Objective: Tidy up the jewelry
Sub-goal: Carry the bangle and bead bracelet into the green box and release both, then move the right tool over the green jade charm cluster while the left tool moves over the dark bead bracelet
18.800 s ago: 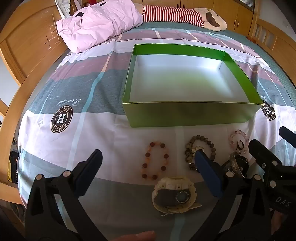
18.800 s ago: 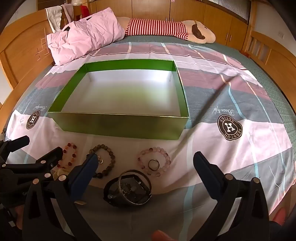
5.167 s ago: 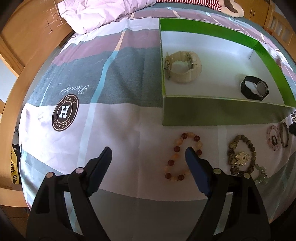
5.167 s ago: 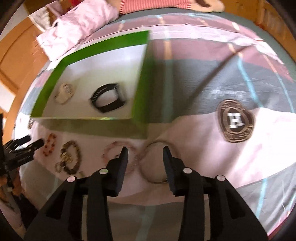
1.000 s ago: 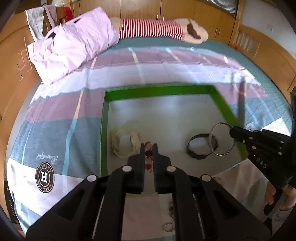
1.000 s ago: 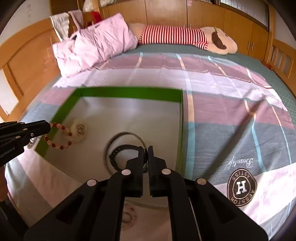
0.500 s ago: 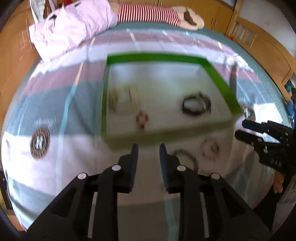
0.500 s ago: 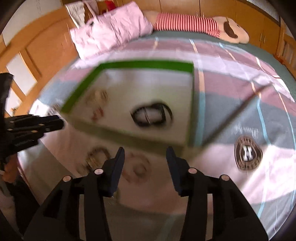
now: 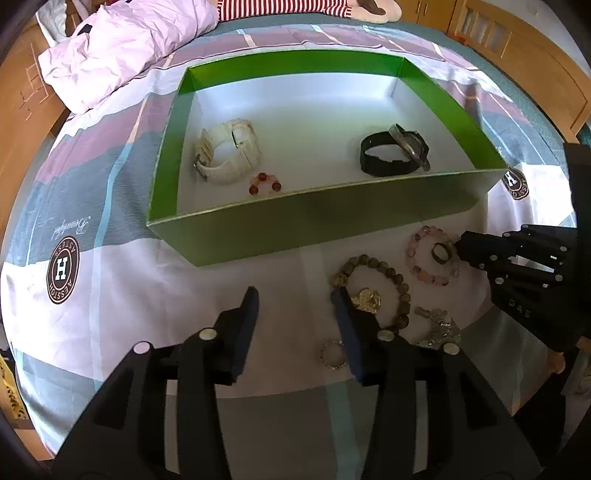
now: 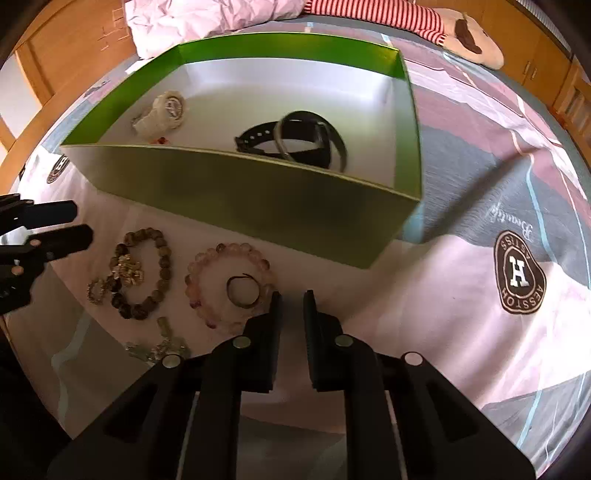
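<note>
The green box (image 9: 317, 225) (image 10: 236, 192) on the bed holds a white watch (image 9: 227, 155), a red bead bracelet (image 9: 264, 183), a black watch (image 9: 391, 157) and a silver bangle (image 9: 408, 146). In front of it lie a brown bead bracelet (image 9: 384, 284) (image 10: 147, 269), a pink bead bracelet (image 9: 430, 260) (image 10: 225, 284) with a dark ring (image 10: 242, 290) inside, a small ring (image 9: 332, 355) and a silver chain (image 9: 437, 326). My left gripper (image 9: 295, 295) is open and empty, its right finger by the brown bracelet. My right gripper (image 10: 292, 301) is open a little and empty, just right of the pink bracelet.
A pink pillow (image 9: 122, 48) and a striped plush toy (image 10: 424, 18) lie at the head of the bed. Wooden bed rails (image 9: 22, 81) run along both sides. The sheet carries round H logos (image 9: 62, 265) (image 10: 519, 273).
Both grippers let go of the red bracelet and the bangle, which now lie in the box. Both pulled back and dropped toward the jewelry in front of the box; the left opened wider.
</note>
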{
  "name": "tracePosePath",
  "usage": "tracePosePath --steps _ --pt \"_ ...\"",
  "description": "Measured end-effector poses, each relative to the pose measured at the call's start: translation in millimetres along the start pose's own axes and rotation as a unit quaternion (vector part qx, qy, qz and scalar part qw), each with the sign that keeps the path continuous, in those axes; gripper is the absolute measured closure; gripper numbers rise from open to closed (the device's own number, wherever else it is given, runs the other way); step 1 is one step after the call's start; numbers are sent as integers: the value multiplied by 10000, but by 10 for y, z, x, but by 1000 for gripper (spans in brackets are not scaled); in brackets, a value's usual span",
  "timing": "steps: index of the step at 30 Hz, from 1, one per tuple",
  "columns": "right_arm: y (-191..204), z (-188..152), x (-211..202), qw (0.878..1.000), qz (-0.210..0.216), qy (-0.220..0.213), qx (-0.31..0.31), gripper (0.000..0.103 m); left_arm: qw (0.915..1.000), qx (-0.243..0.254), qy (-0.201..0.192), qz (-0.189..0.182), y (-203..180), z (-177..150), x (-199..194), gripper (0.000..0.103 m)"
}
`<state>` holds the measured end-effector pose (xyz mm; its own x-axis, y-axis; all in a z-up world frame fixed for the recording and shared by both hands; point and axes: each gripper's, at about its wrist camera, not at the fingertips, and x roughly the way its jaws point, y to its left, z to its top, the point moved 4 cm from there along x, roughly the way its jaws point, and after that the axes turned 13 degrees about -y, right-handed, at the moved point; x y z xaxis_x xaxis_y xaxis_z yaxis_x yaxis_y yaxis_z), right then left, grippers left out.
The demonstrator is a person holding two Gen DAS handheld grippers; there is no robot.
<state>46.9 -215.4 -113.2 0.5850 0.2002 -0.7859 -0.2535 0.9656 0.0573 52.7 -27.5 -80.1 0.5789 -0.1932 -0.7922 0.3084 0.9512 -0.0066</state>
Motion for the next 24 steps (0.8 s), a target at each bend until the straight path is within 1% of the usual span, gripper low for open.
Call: tracePosePath --steps 5,8,9,10,12,14,15,17,20,22,23,24 --pt "-49 12 -34 9995 166 -3 265 89 10000 42 50 21 -11 -15 38 56" --pt "17 17 -118 9974 573 99 417 89 10000 51 68 28 -11 -20 52 56" --pt "89 15 -163 9959 808 174 358 86 10000 56 76 31 -9 -21 57 56" --pt "150 14 -194 9949 943 216 285 77 9999 58 87 36 -7 -24 66 56" --pt "302 7 -255 9936 1102 243 22 69 9999 51 103 40 -1 -24 76 56" --pt "488 -45 -278 9896 1363 352 -284 68 9999 18 110 51 23 -19 91 56" --pt "541 -77 -276 9884 1418 402 -379 67 9999 4 113 51 29 -17 96 56" --pt "645 -140 -233 9878 1344 507 -601 66 9999 -35 104 44 42 -5 109 56" --pt "695 -242 -162 9887 1147 601 -753 66 9998 -140 114 -59 30 28 160 56" --pt "701 -223 -170 9899 1007 554 -834 77 9995 -220 177 -158 0 37 228 55" --pt "688 -208 -174 9902 1008 549 -792 85 9992 -257 209 -214 -16 38 266 55" --pt "641 -175 -143 9908 1046 558 -655 88 9991 -273 236 -241 -29 27 294 55"
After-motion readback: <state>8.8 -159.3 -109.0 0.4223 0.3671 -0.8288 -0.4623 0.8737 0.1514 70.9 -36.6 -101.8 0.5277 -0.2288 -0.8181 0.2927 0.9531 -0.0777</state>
